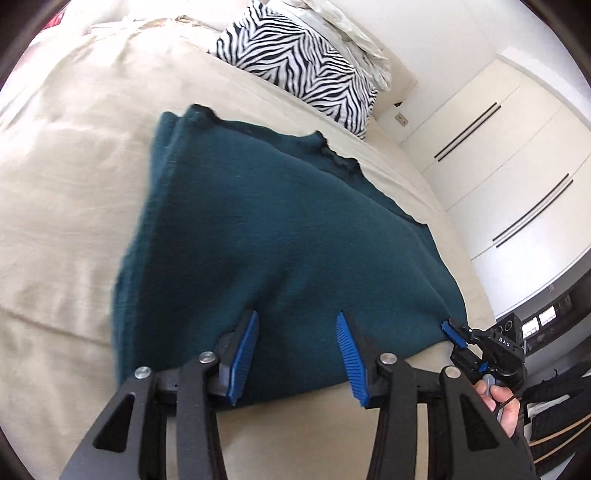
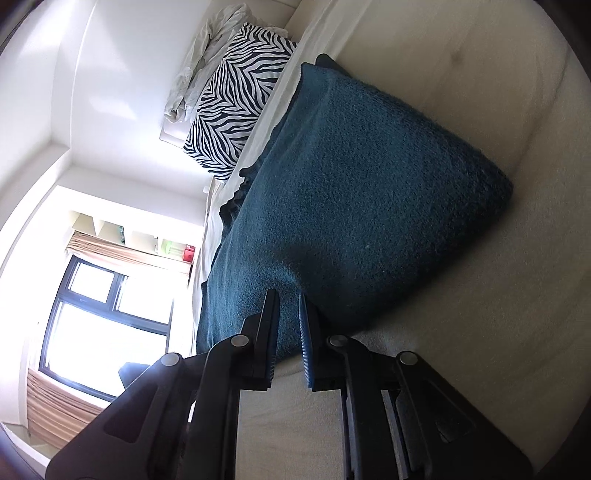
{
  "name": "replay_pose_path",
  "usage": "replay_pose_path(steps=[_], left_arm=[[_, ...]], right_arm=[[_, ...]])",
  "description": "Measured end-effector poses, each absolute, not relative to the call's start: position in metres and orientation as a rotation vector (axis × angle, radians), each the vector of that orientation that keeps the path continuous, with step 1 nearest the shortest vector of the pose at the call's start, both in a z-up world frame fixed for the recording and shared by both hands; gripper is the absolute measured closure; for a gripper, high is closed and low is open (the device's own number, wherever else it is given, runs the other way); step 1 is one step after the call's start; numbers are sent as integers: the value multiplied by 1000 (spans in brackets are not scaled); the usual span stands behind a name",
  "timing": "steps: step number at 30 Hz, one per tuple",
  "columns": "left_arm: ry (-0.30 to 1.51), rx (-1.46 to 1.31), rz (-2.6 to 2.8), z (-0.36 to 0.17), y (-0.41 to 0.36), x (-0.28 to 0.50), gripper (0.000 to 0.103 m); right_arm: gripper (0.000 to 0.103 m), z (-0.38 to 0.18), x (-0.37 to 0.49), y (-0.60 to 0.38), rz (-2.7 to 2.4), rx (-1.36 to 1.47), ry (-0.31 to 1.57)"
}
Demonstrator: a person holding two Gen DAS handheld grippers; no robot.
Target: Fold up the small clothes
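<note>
A dark teal knit garment (image 1: 258,221) lies folded on the beige bed (image 1: 74,184). My left gripper (image 1: 297,325) is open, its blue pads spread over the garment's near edge, with no cloth between them. My right gripper (image 1: 448,328) shows at the garment's near right corner, held by a hand. In the right wrist view the right gripper (image 2: 288,299) has its pads close together on the edge of the teal garment (image 2: 351,184), pinching the cloth.
A zebra-print pillow (image 1: 306,66) and crumpled white bedding (image 1: 351,29) lie at the head of the bed. White wardrobe doors (image 1: 498,166) stand right of the bed. A window with curtains (image 2: 103,314) shows in the right wrist view.
</note>
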State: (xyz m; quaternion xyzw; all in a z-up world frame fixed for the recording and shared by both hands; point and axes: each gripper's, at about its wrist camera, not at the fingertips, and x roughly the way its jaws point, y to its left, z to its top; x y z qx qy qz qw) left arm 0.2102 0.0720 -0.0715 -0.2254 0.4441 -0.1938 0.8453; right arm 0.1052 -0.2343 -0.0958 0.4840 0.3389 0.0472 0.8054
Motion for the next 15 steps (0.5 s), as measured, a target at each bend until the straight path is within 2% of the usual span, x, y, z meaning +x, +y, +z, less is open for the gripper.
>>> replay_pose_path(steps=[3, 5, 6, 8, 9, 10, 15], left_arm=[[908, -498, -336, -59, 110, 203, 52], [851, -512, -322, -44, 122, 204, 36], [826, -506, -331, -35, 121, 208, 34], [791, -495, -364, -22, 111, 224, 31], [781, -491, -377, -19, 105, 233, 31], [773, -483, -383, -18, 97, 244, 31], [845, -460, -397, -37, 66, 303, 31]], right_arm=[[90, -69, 109, -230, 89, 971, 727], [90, -45, 123, -221, 124, 922, 710], [87, -35, 134, -215, 143, 899, 706], [72, -17, 166, -198, 187, 856, 716], [48, -14, 185, -189, 211, 840, 731], [34, -14, 204, -181, 227, 831, 740], [34, -41, 282, -145, 277, 879, 823]])
